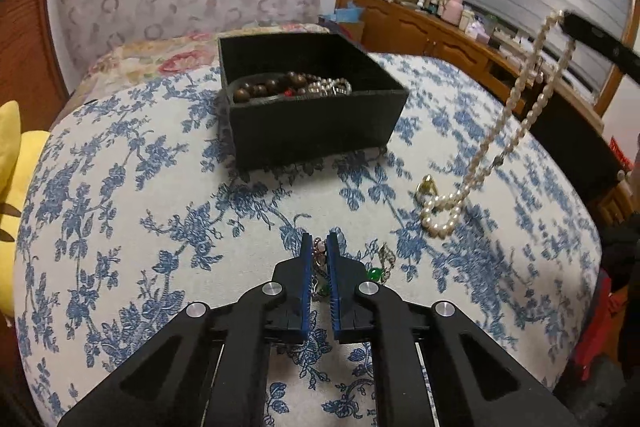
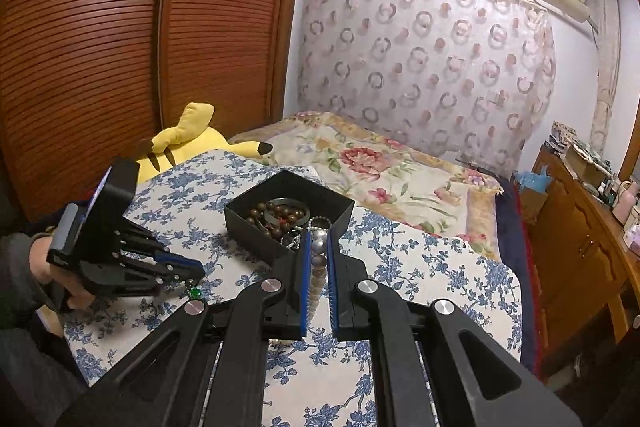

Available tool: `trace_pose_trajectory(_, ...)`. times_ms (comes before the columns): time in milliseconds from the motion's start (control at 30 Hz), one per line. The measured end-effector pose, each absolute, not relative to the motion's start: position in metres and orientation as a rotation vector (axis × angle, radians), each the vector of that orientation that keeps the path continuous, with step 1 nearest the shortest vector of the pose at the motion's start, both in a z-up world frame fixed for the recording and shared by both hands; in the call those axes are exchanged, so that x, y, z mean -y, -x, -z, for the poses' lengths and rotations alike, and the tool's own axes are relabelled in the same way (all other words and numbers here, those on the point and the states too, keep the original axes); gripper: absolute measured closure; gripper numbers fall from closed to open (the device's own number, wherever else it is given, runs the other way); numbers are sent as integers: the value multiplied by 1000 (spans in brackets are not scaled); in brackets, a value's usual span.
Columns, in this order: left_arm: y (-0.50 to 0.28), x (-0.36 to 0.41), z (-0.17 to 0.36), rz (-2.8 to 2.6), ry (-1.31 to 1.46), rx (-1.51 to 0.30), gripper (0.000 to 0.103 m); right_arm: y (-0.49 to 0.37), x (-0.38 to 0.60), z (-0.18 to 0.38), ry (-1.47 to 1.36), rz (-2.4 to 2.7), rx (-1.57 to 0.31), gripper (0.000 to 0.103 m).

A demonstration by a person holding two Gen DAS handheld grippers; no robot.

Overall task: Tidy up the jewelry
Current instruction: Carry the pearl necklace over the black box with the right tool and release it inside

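A black open box stands on the blue-flowered cloth and holds brown wooden beads and pearls; it also shows in the right wrist view. My left gripper is shut on a metal chain with a green stone, low on the cloth; it shows in the right wrist view too. My right gripper is shut on a pearl necklace. In the left wrist view the necklace hangs from the right gripper, its lower end still on the cloth.
A gold piece lies beside the pearls' lower end. A yellow plush toy sits at the left edge. A flowered bedspread lies behind the box. A wooden sideboard with clutter stands at the right.
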State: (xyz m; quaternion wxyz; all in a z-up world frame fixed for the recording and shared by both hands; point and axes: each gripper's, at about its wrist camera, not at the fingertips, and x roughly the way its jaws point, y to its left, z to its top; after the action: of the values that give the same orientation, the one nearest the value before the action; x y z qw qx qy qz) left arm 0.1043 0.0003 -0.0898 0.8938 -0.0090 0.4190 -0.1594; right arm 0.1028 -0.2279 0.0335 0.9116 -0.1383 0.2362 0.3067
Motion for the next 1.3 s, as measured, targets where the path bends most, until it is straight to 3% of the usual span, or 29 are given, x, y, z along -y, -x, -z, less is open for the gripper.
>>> trace_pose_trajectory(967,-147,-2,21,286,-4,-728,97,-138,191,-122,272,-652,-301,94)
trace_pose_trajectory(1300,-188,-3,30,264,-4,-743,97,-191,167,-101,281,-677,-359,94)
